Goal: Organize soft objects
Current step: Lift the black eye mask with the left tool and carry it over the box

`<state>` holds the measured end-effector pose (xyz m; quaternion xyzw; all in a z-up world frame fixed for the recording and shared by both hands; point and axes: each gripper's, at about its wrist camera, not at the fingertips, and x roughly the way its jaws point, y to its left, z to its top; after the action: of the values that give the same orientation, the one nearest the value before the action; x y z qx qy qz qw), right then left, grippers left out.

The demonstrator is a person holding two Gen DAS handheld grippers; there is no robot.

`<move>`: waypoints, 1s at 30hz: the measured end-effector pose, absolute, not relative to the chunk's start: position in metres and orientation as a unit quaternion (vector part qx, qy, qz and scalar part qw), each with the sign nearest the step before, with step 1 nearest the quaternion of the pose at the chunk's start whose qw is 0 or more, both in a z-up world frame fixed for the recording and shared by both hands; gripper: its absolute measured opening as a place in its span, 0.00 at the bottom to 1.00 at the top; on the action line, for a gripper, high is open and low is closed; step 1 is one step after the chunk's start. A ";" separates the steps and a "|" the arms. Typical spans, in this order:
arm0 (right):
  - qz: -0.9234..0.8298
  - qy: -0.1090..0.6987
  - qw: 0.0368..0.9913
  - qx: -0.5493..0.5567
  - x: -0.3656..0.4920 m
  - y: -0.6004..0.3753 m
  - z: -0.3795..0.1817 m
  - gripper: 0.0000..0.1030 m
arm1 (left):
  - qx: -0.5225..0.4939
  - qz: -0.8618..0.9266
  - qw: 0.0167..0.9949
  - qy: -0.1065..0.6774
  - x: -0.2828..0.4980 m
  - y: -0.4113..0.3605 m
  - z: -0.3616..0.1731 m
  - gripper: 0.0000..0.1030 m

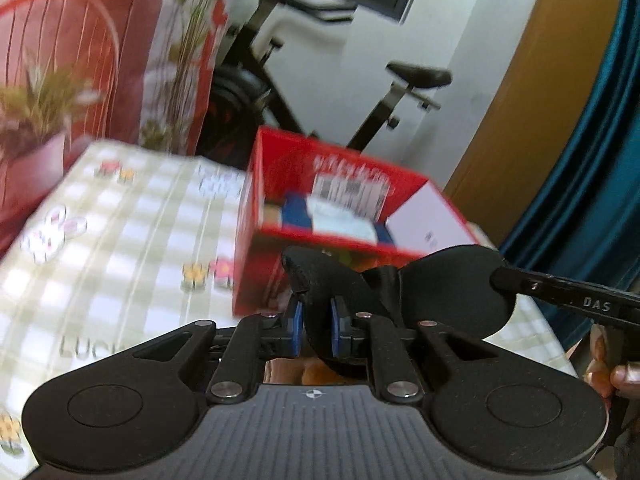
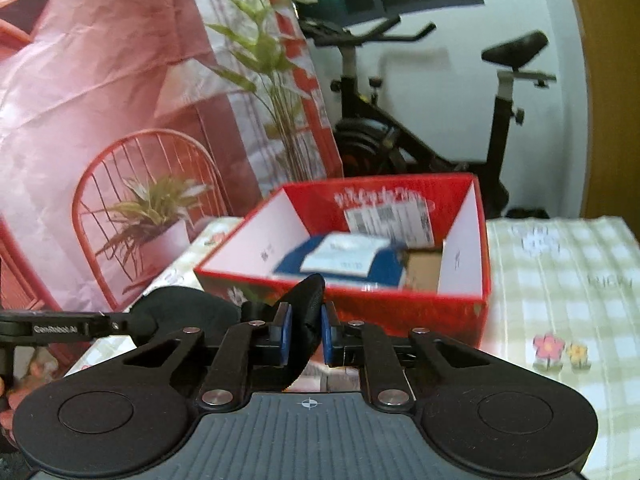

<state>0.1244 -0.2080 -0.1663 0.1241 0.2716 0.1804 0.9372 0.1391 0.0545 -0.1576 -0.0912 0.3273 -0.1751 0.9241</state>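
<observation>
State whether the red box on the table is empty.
Not empty: the red box already holds a blue-and-white packet and something brown.

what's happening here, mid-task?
A person holds a gripper in each hand, and both grip one black soft fabric piece. The left gripper and the right gripper are each shut on part of it, holding it in front of the open red box on the checked tablecloth. The box already holds blue and white items.

An exercise bike (image 2: 420, 120) stands far behind the checked tablecloth (image 2: 560, 300); a pink printed backdrop (image 2: 100, 80) hangs left.
</observation>
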 end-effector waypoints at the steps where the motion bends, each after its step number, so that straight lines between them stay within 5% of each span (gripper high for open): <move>1: 0.183 0.267 0.938 0.122 0.126 -0.208 -0.161 0.14 | -0.089 -0.176 0.927 0.319 0.139 0.054 -0.152 0.14; 18: 0.152 0.197 0.968 0.022 0.203 -0.202 -0.109 0.13 | -0.015 -0.165 0.962 0.219 0.215 0.007 -0.099 0.13; 30: 0.126 0.283 0.951 0.016 0.263 -0.200 -0.176 0.13 | 0.033 -0.168 0.924 0.341 0.283 -0.023 -0.155 0.13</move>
<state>0.2634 -0.1996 -0.1757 0.0163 0.2830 0.1261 0.9506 0.2826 -0.0235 -0.1552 0.0327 0.3410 -0.1683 0.9243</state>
